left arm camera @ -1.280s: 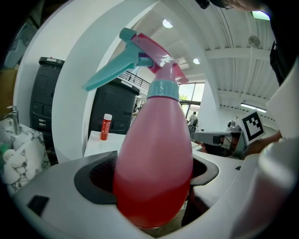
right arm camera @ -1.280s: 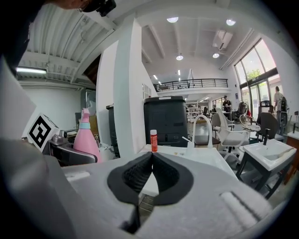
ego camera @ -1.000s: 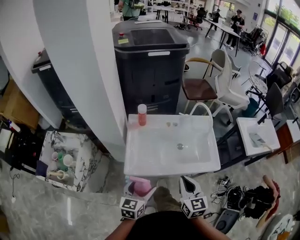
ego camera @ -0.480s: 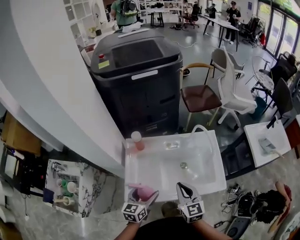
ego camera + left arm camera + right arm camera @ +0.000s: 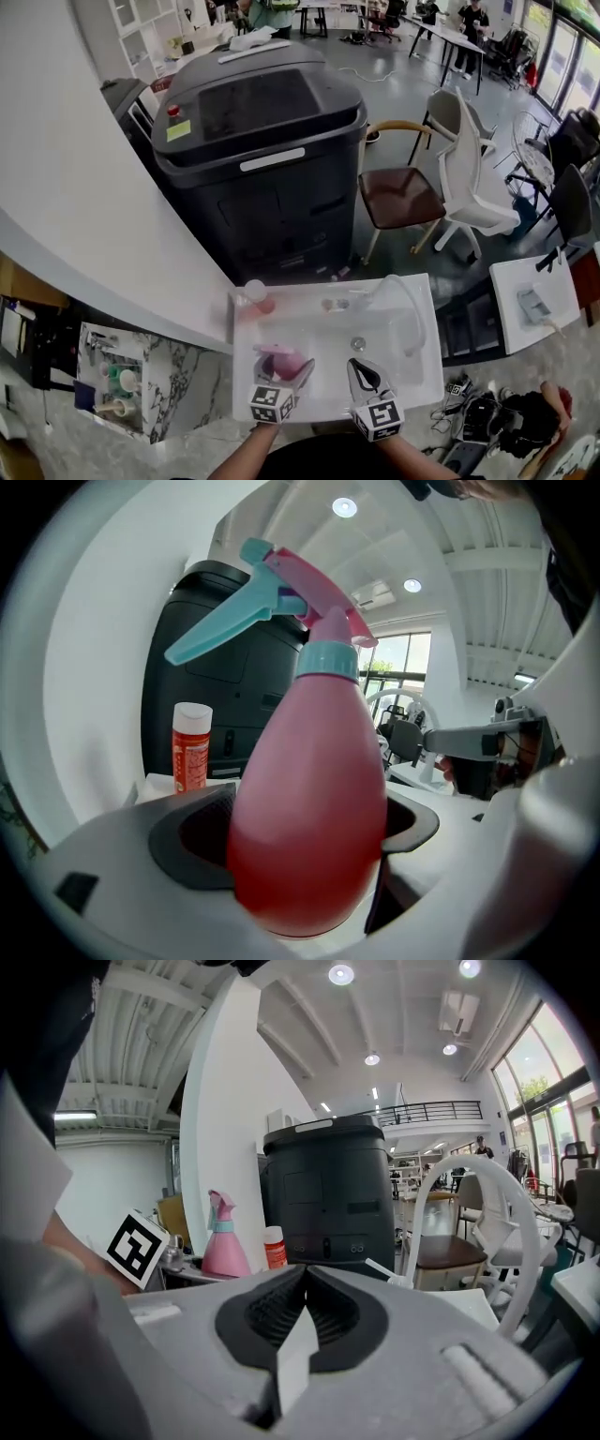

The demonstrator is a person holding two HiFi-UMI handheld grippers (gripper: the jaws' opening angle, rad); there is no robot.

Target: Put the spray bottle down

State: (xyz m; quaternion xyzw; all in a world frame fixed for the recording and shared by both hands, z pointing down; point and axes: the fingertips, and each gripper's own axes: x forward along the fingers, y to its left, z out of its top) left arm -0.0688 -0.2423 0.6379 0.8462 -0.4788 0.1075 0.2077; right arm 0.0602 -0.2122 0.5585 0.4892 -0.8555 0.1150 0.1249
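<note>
A pink spray bottle (image 5: 309, 799) with a teal trigger and collar fills the left gripper view, held upright between the jaws. In the head view my left gripper (image 5: 281, 375) is shut on the pink spray bottle (image 5: 283, 362) above the front left part of the white sink (image 5: 412, 386). The same bottle (image 5: 223, 1243) shows at the left of the right gripper view. My right gripper (image 5: 364, 380) hangs beside it over the sink's front, its jaws closed together with nothing between them.
An orange bottle with a white cap (image 5: 256, 296) stands at the sink's back left corner. A white faucet (image 5: 405, 298) arches over the basin. A large black bin (image 5: 258, 159) stands behind, with a brown chair (image 5: 403, 195) and a white chair (image 5: 469, 178) to the right.
Both grippers and the spray bottle have moved forward, from the near edge to over the basin. The head view has tilted, so the black bin looms larger.
</note>
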